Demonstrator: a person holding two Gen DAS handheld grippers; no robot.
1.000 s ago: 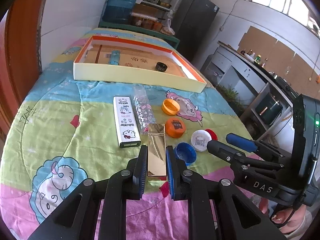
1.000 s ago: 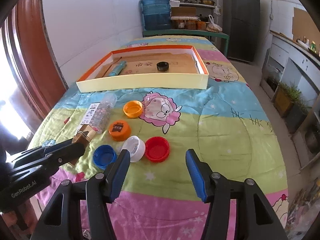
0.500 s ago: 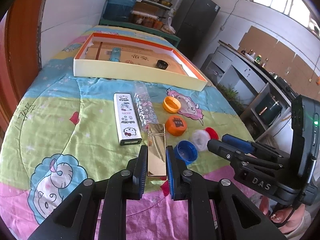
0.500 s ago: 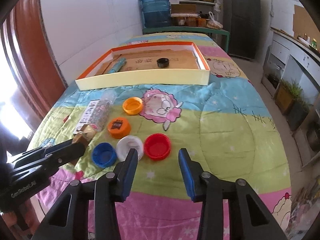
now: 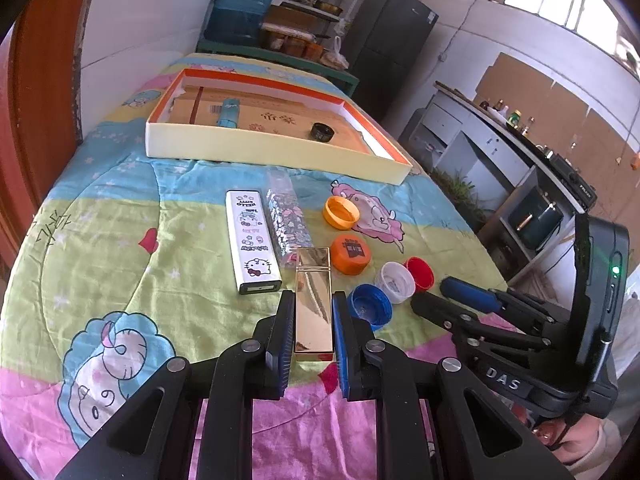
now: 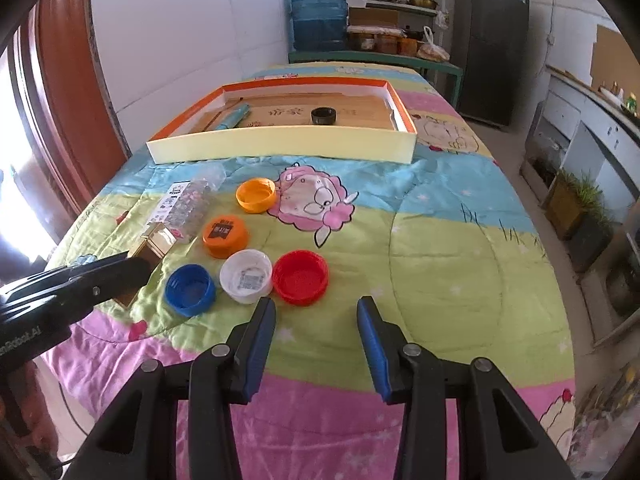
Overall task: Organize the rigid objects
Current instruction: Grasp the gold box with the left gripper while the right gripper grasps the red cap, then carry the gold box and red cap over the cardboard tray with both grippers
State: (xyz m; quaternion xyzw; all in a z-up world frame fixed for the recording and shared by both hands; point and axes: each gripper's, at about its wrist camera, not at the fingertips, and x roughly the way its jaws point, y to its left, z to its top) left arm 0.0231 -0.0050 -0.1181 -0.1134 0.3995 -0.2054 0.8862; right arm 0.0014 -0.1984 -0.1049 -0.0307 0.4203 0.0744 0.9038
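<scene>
Where shelves stand, cartoon-print quilt [image 6: 440, 240]

Both wrist cameras look down along their fingers, close over the bedspread [image 5: 100, 240], sharing caps and tray [image 6: 280, 142]

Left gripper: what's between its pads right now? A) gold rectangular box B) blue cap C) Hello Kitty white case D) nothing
A: in the left wrist view the left gripper has both blue pads pressed against the sides of the gold rectangular box, while the blue cap and the Hello Kitty white case lie free on the quilt.
</scene>
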